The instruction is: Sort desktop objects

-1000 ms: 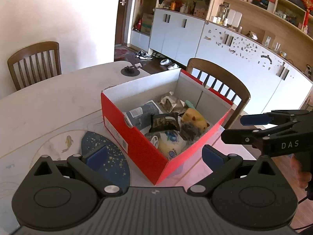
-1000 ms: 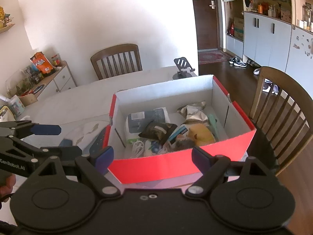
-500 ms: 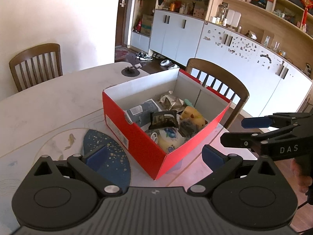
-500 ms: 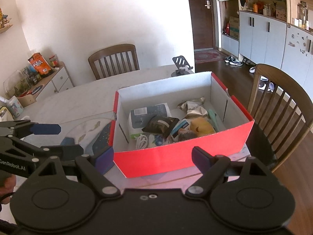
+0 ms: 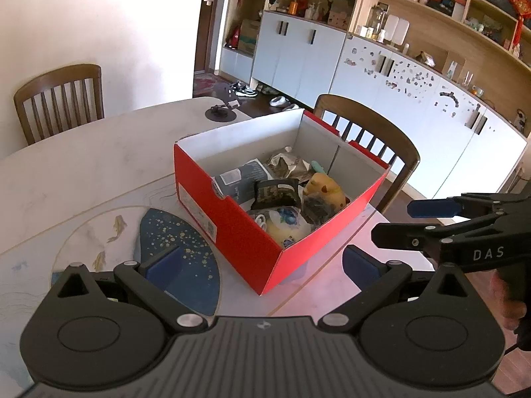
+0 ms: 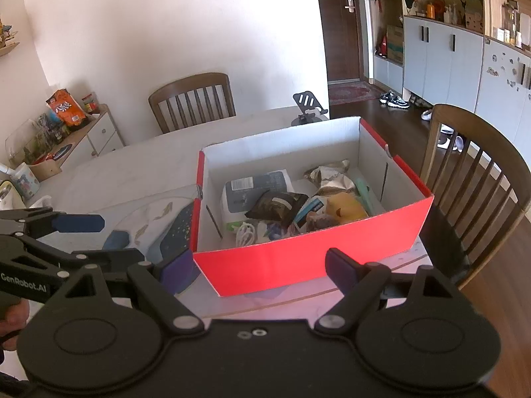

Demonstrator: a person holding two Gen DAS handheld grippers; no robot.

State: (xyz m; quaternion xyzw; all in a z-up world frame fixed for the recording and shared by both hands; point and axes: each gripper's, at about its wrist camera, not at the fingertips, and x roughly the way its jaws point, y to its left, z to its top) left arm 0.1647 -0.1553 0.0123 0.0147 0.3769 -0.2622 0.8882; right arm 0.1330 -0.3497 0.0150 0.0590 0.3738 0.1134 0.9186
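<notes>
- Red cardboard box (image 5: pixel 232 229) with white inner walls sits on the counter (image 5: pixel 83 165), open top, near the counter's right-hand edge and straight ahead of both my grippers.
- Box is matte card, crisp rectangular corners, barcode sticker on one red side wall.
- Inside I see a jumble: grey-blue flat carton (image 6: pixel 255 187) with a white label, dark crinkly foil pouch (image 6: pixel 277 204), crumpled silvery wrapper (image 6: pixel 328 175), soft yellow plush toy (image 5: pixel 323 189), glossy round ceramic teapot (image 5: pixel 285 227) with blue print, coiled white cable (image 6: pixel 245 233), pale green stick (image 6: pixel 363 190) along the far side.
- Counter is pale stone-look, smooth, rounded outline, with a painted round inlay showing fish and a dark blue gold-speckled patch (image 5: pixel 179 252) just beside the box.
- Black phone stand (image 6: pixel 307 107) stands at the far counter edge, apart from the box.
- Left gripper (image 5: pixel 262 265): jaws spread wide, nothing between them, hovering short of the box's near corner.
- Right gripper (image 6: pixel 260 267): jaws released and wide, empty, in front of the box's long red wall.
- Wooden slat-back chair (image 6: pixel 478 179) stands right of the box, another chair (image 6: pixel 192 99) behind the counter.
</notes>
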